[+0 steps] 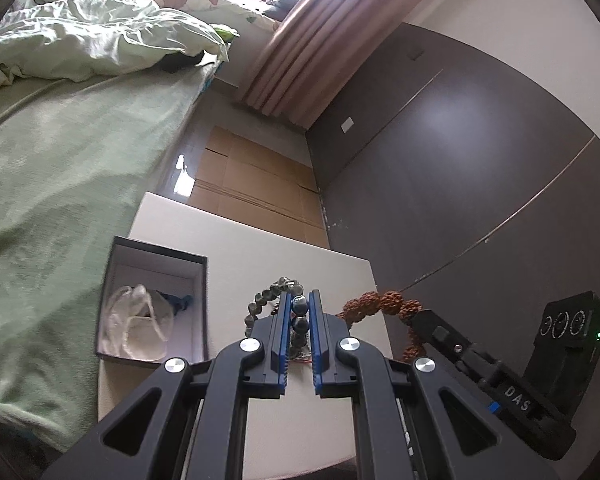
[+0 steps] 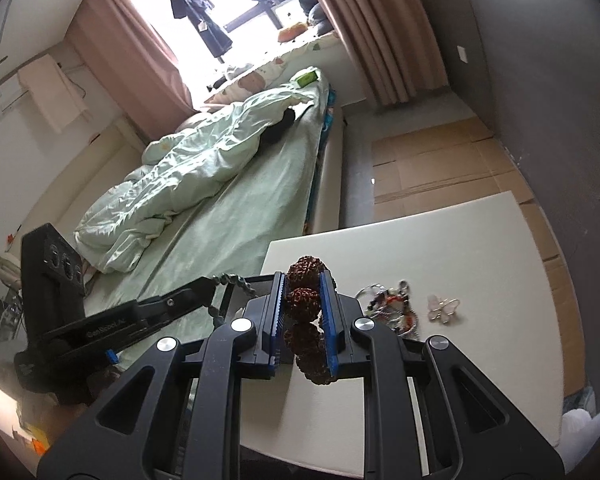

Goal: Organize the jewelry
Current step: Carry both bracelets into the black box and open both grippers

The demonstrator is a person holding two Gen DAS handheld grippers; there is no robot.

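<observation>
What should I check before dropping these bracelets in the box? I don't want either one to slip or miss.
1. Left gripper shut on the grey bracelet: ok, beads sit between the pads.
2. Right gripper shut on the brown bracelet: ok, large beads are clamped.
3. Both bracelets clear of the table: ok, both hang in the air.
4. Box open: ok, no lid on it.
5. Room in the box: cannot tell; a white pouch fills much of the floor.
6. Remaining jewelry pile and butterfly clip out of the way: ok, they lie off to the side.
</observation>
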